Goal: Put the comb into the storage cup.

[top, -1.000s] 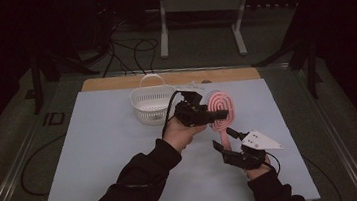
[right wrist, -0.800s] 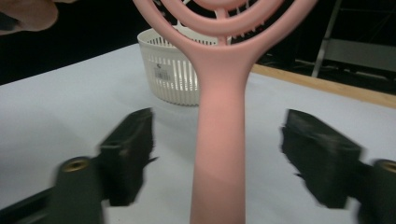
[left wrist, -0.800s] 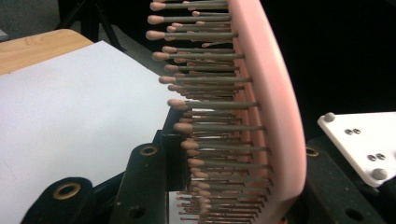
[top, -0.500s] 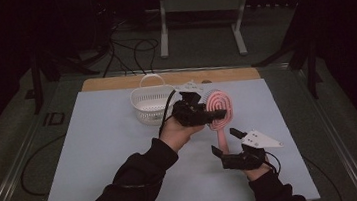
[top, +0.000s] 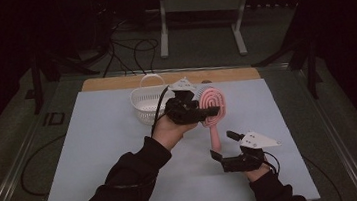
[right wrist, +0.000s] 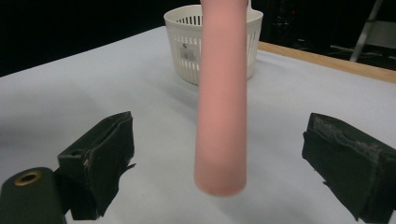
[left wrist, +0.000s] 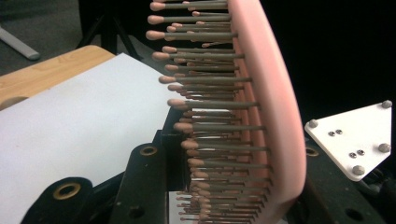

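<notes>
While left fingers (top: 203, 112) clamp the pink hairbrush (top: 212, 108) over the pale mat (top: 96, 154), right fingers (top: 224, 145) gape empty

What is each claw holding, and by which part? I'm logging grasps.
The left claw grips the pink hairbrush by its bristled head. The right claw stands open around the handle, holding nothing.

pink hairbrush (top: 212, 108) off table, oval head up, bristles sideways, handle hanging down, gripped at head.
</notes>
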The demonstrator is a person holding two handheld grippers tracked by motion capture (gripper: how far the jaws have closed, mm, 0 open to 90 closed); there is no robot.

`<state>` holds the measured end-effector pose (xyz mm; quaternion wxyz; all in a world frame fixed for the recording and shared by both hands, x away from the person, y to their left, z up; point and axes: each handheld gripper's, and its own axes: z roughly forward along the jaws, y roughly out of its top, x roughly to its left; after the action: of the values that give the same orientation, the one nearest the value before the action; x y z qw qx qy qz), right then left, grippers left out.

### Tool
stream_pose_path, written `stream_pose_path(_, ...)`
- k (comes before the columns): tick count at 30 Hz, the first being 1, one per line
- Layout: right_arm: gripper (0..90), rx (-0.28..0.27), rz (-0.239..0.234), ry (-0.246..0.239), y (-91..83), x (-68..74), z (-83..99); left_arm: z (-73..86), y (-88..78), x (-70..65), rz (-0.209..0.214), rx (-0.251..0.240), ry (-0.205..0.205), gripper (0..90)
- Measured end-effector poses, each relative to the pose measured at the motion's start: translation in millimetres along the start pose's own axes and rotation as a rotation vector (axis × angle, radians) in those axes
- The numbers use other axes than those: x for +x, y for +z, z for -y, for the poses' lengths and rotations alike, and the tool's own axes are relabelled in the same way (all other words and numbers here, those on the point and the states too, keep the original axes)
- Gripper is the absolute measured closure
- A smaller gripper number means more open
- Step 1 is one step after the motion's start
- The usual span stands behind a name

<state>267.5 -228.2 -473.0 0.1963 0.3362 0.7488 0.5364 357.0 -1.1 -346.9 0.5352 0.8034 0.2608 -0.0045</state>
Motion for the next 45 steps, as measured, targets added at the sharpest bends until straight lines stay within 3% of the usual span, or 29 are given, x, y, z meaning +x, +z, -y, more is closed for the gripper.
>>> stream_pose_path(7, 9.0, 0.008, -0.047, -0.004, -6.8, -4.2, 4.5, 0.4, -12.3, 5.2, -0.027, -0.008, 0.01, 64.5)
stream_pose_path(17, 9.0, 0.033, -0.074, -0.011, -10.5, -7.1, 12.2, 0.5, -30.4, 11.1, -0.065, -0.02, 0.024, 64.5)
stream_pose_path(32, 9.0, 0.032, -0.073, -0.002, -19.7, -13.6, 16.8, -0.2, -59.2, 25.8, -0.136, -0.045, 0.035, 64.6)
stream_pose_path(45, 9.1, 0.025, -0.058, -0.003, -21.6, -14.6, 16.2, -13.3, -84.7, 32.4, -0.192, -0.06, 0.074, 64.6)
